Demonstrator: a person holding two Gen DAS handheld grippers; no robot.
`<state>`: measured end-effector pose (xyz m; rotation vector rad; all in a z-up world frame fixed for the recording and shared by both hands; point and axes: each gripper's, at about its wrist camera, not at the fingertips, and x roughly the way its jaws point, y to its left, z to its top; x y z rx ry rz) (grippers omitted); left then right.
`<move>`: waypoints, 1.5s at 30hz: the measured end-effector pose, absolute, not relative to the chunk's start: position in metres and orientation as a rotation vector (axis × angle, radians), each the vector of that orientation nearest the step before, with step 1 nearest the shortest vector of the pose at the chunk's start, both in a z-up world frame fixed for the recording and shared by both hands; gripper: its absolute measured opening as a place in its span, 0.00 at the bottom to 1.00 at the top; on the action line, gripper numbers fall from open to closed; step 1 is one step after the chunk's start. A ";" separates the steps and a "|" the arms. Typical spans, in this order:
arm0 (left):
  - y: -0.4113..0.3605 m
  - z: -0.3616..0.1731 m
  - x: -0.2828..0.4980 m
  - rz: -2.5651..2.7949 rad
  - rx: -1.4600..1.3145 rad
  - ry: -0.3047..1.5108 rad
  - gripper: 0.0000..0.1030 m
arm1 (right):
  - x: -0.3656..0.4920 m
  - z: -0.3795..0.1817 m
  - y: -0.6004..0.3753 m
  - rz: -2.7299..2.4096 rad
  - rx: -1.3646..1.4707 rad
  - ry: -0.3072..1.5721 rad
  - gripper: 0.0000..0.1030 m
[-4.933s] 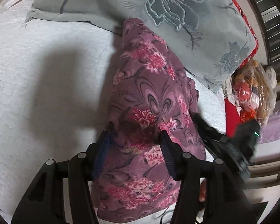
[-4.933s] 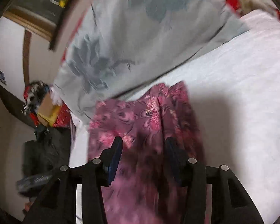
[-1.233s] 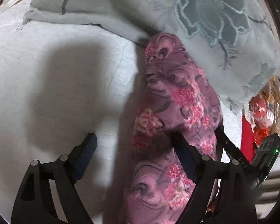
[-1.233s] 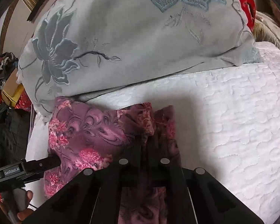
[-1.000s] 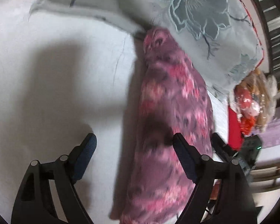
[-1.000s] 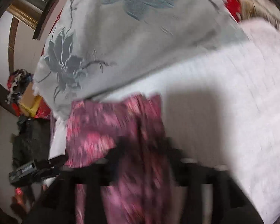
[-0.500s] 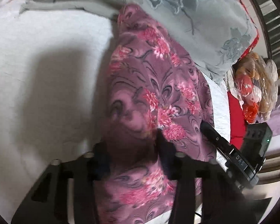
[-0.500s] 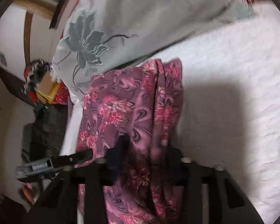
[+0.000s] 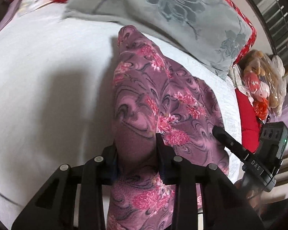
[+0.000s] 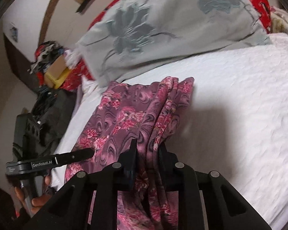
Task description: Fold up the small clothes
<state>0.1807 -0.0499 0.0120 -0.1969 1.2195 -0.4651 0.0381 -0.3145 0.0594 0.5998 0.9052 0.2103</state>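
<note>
Purple floral fleece garment [image 9: 144, 99] on white quilted bedspread [image 9: 48, 95]: long axis toward 12 o'clock; left gripper [image 9: 136, 149] and right gripper [image 10: 147, 153], jaws just closing, pinch near-end corners.

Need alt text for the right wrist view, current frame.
Right gripper, its fingers just closed, pinches a bunched edge of a purple floral garment lying on a white quilt. A grey flowered pillow lies behind. At left, the left gripper reaches onto the garment's other side.
</note>
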 end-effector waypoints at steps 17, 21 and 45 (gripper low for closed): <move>-0.071 0.008 0.192 -0.434 -0.076 1.120 0.50 | 0.059 0.074 -0.285 0.128 0.511 0.881 0.28; -0.102 -0.022 0.222 -0.317 0.059 1.128 0.64 | 0.086 0.056 -0.278 0.102 0.432 0.896 0.26; -0.032 -0.029 0.135 -0.267 0.025 1.108 0.87 | 0.009 0.048 -0.259 0.225 0.217 1.091 0.46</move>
